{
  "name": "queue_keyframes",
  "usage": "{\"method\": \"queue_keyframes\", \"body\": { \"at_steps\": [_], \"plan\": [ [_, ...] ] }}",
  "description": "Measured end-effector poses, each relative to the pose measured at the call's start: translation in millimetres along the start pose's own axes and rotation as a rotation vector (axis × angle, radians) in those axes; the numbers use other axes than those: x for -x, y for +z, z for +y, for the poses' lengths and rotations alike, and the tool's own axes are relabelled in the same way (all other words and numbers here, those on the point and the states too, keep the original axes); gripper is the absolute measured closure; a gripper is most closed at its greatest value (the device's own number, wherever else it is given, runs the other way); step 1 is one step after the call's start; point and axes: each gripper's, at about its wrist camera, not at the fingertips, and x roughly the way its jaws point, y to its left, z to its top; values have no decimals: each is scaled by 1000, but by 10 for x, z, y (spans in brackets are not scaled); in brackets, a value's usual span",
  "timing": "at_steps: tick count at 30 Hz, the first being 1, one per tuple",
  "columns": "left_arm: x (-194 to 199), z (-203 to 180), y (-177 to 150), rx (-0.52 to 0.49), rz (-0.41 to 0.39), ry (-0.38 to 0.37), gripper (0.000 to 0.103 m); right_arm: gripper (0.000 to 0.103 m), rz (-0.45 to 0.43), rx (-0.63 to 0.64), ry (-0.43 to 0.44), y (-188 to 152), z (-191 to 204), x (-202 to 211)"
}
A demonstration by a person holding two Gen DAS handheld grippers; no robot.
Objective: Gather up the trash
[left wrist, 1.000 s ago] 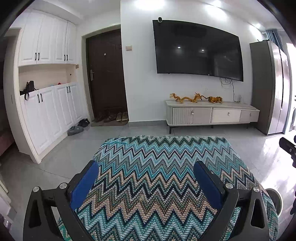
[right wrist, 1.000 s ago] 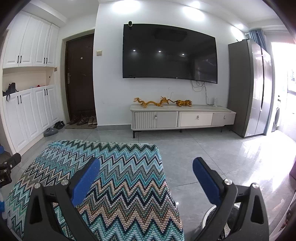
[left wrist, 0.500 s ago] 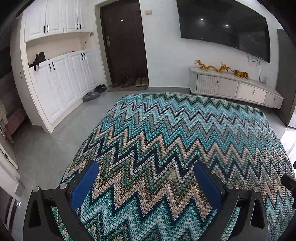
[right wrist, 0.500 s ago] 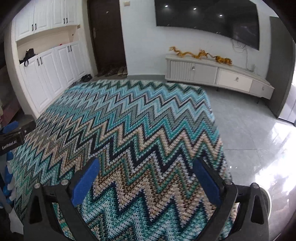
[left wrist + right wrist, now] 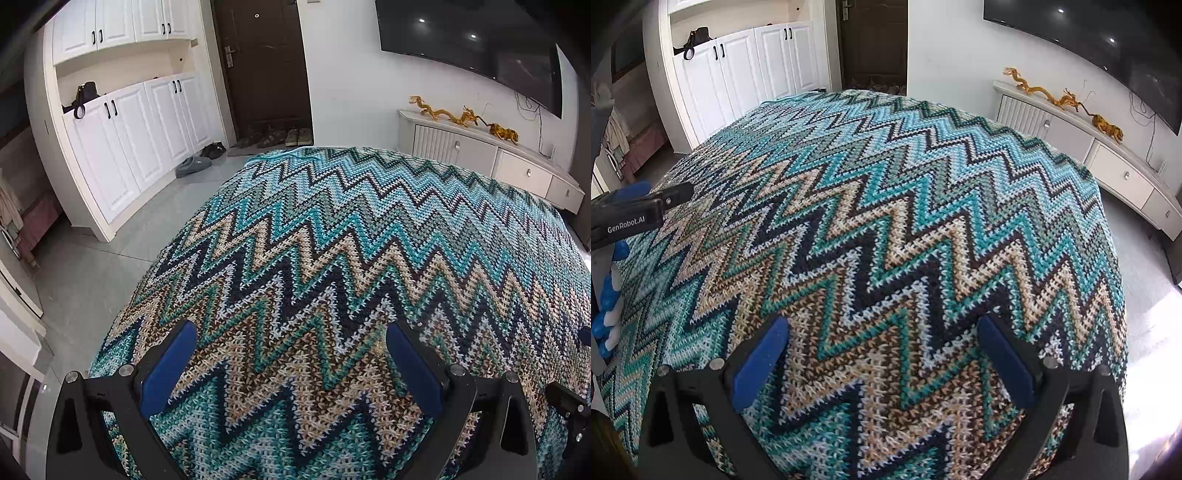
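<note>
At far left of the room, we see white cabinets (image 5: 122, 147), a dark bag (image 5: 83, 98) in their open niche and shoes (image 5: 207, 155) on the floor near the dark door (image 5: 266, 66). Compared with one second ago, both cameras have pitched down and moved in: the wall-mounted screen (image 5: 476, 48) has slid to the top edge, and the zigzag cloth (image 5: 332, 258) now fills both views. We read this as a search phase. No trash is visible in either view; its location cannot be given.

Left gripper (image 5: 291, 365): jaws apart, holding nothing, above the cloth. Right gripper (image 5: 882, 363): jaws apart, likewise unloaded.

At right, golden figurines (image 5: 461, 116) stand on the low console (image 5: 480, 158).

Readable text: "GenRobot.AI" on the left unit's body, seen in the right wrist view. No other writing is legible.
</note>
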Motion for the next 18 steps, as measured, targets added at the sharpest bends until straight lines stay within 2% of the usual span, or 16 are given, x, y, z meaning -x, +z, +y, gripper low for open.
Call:
{"method": "queue_keyframes", "body": {
  "at_steps": [7, 18],
  "plan": [
    [69, -23, -29, -2, -15, 7, 0, 0, 0, 3, -6, -14, -8, 28],
    [-30, -53, -7, -20, 49, -10, 0, 0, 0, 3, -6, -8, -2, 22]
  ]
}}
